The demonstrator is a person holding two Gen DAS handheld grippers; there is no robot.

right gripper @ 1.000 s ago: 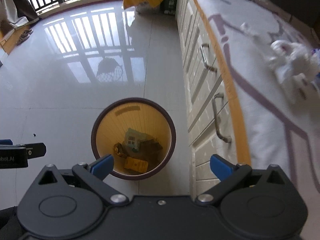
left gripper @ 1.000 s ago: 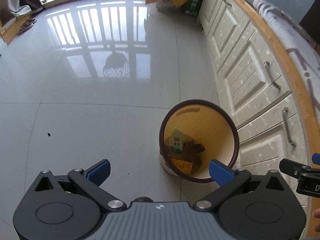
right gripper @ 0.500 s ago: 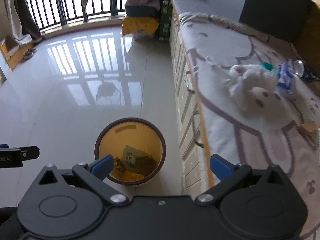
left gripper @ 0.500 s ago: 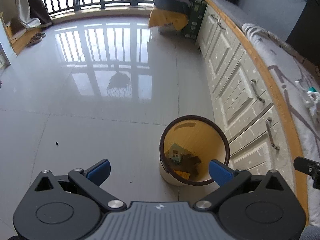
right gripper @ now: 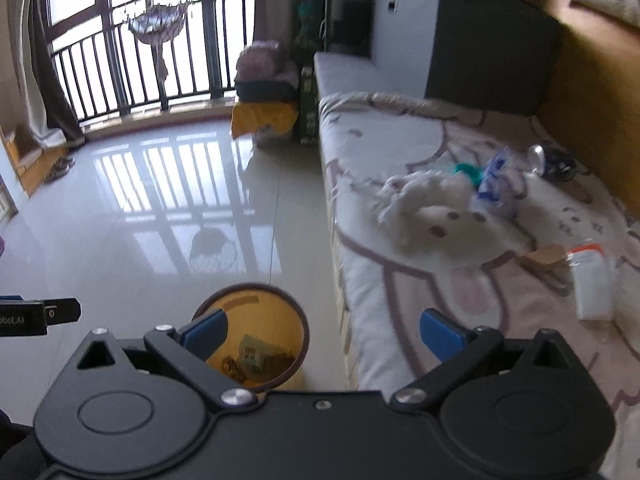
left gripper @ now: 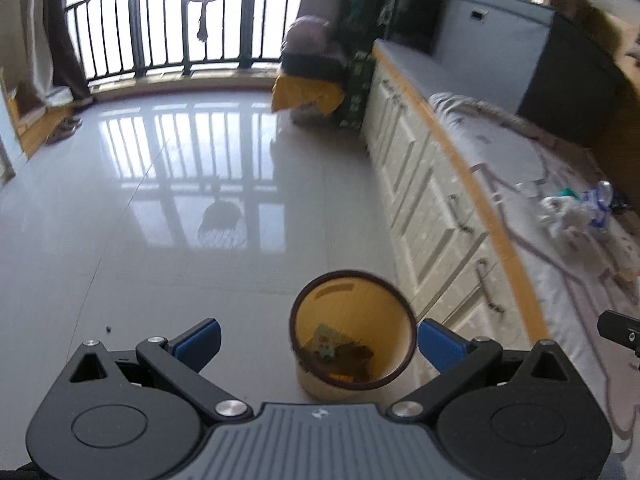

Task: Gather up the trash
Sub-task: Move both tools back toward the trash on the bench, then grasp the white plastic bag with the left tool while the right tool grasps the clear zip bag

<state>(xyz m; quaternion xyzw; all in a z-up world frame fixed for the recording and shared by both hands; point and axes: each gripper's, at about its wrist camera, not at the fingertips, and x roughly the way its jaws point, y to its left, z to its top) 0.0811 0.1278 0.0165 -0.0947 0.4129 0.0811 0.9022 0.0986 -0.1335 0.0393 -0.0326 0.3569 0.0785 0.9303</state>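
A yellow waste bin with a dark rim stands on the floor beside the cabinet, holding several scraps; it also shows in the right wrist view as the bin. My left gripper is open above it, nothing between its blue pads. My right gripper is open too, over the bin's right side and the bench edge. On the patterned bench cover lie crumpled white paper, a blue-white wrapper, a teal scrap, a can, a cardboard piece and a clear packet with an orange strip.
White cabinet doors with handles run under the bench. A glossy tiled floor stretches to a railed window. A yellow-draped stack sits at the far end, shoes at the left, a grey box behind.
Both grippers have risen and tilted up away from the bin, which now looks smaller and lower. The bench top with its litter has come into view. Both stay open.
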